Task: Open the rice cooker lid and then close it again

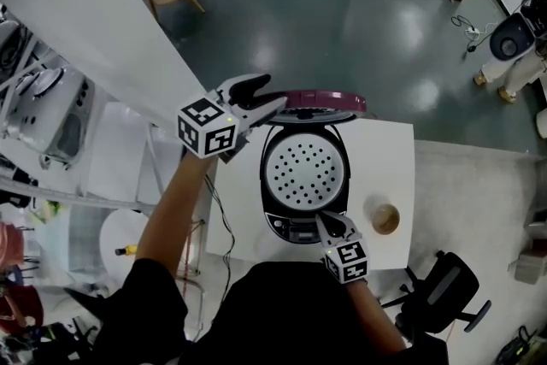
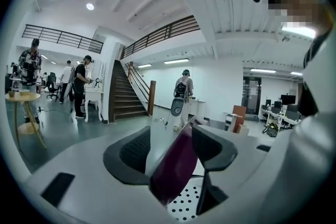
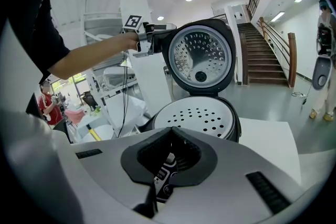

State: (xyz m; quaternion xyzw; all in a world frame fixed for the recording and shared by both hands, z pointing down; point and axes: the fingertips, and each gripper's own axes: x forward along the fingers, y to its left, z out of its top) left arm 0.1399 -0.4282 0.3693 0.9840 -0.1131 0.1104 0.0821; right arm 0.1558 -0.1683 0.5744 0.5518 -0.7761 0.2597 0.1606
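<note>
Dark, round rice cooker (image 1: 272,199) on the white table (image 1: 393,141), a little left of the table's middle, open. Across its mouth a white perforated plate (image 1: 305,175); control panel (image 1: 295,228) on the side toward the table's near edge. Hinged at the side toward the table's far edge, the lid (image 1: 323,102): raised about upright, maroon outside, with a shiny dimpled metal liner (image 3: 201,52) and dark centre knob turned toward the table's near edge.

The upright lid (image 1: 325,101) blocks the rice cooker (image 1: 305,175) behind; a cup (image 1: 385,218) crowds its right.
</note>
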